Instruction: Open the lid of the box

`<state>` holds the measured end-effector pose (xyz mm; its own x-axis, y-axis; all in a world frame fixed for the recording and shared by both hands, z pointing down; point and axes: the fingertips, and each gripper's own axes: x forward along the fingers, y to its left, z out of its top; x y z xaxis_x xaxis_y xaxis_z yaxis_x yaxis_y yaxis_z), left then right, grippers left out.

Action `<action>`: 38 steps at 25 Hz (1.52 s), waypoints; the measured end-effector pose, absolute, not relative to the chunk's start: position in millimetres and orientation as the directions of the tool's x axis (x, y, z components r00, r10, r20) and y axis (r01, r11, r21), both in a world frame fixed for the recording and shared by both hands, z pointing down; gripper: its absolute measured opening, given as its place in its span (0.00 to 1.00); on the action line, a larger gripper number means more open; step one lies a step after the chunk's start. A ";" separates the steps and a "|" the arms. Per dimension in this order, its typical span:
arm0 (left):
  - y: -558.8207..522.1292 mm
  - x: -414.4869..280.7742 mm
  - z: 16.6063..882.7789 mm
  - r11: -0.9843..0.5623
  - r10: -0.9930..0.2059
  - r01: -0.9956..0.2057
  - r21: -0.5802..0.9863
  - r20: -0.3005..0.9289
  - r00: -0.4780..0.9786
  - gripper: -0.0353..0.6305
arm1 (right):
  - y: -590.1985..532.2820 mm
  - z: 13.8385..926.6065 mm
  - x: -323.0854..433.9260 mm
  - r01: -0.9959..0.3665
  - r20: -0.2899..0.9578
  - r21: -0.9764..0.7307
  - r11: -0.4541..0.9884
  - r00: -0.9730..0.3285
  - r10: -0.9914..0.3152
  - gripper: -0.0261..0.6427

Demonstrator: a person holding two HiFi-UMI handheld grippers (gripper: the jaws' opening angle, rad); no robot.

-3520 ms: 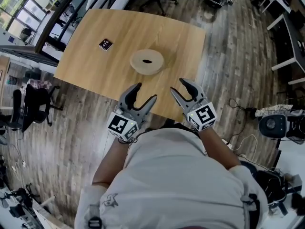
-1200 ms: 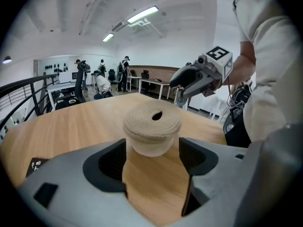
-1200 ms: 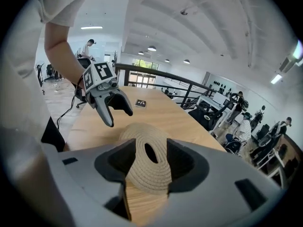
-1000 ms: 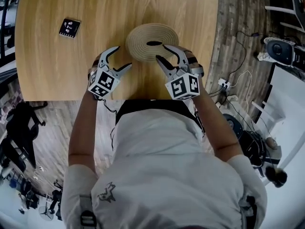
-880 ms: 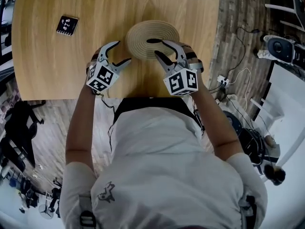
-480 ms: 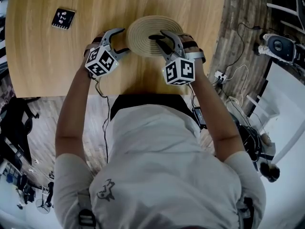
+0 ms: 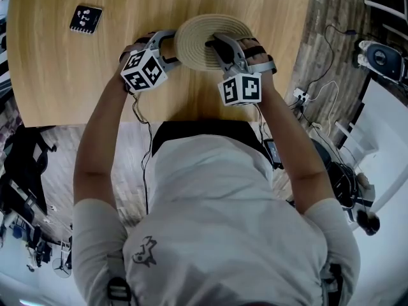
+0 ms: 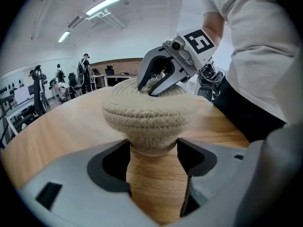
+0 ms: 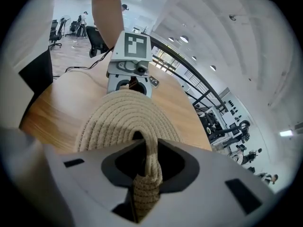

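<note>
A round box (image 7: 205, 25) of coiled beige rope stands on the wooden table (image 7: 95, 75); its lid (image 9: 125, 119) has a rope loop handle (image 9: 150, 167) in the middle. My right gripper (image 7: 213, 43) reaches over the lid from the near side. Its jaws are closing, and the pads press on the loop handle. My left gripper (image 7: 171, 43) is at the box's left side. Its jaws are closing too, still wide, with the box's lower wall (image 8: 152, 138) between the tips. In the left gripper view, the right gripper (image 8: 152, 86) sits on top of the lid.
A small black marker card (image 7: 85, 18) lies at the table's far left. The table's front edge runs just below the grippers, against the person's body. Cables and equipment (image 7: 376, 56) lie on the wood floor at the right. People stand far off in the office (image 8: 85, 67).
Both grippers have moved forward onto the box. The right jaws have closed from wide open onto the lid's handle. The left gripper has slid up against the box's left side.
</note>
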<state>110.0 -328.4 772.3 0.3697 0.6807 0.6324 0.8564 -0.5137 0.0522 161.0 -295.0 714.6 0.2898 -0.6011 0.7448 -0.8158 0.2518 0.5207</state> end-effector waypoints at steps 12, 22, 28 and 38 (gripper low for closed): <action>-327.4 109.1 772.9 -0.511 0.686 0.858 0.053 0.627 0.370 0.48 | -291.8 710.6 159.0 -0.810 0.702 0.540 0.228 0.284 -0.653 0.11; -325.9 110.8 771.8 -0.507 0.688 0.860 0.051 0.625 0.369 0.47 | -281.3 667.6 172.4 -0.851 0.630 0.520 0.078 0.321 -0.707 0.09; -327.7 108.2 774.1 -0.503 0.689 0.863 0.050 0.626 0.365 0.47 | -271.1 644.3 183.0 -0.881 0.599 0.472 -0.039 0.353 -0.719 0.09; -347.1 97.6 759.2 -0.648 0.619 0.758 0.069 0.628 0.472 0.47 | -248.2 618.5 185.7 -0.899 0.561 0.426 -0.103 0.353 -0.749 0.09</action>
<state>97.6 -347.1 759.2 0.4720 0.6191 0.6277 0.7584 -0.6482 0.0690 185.7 -248.2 618.5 0.3525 -0.7489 0.5611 -0.8986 -0.1035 0.4265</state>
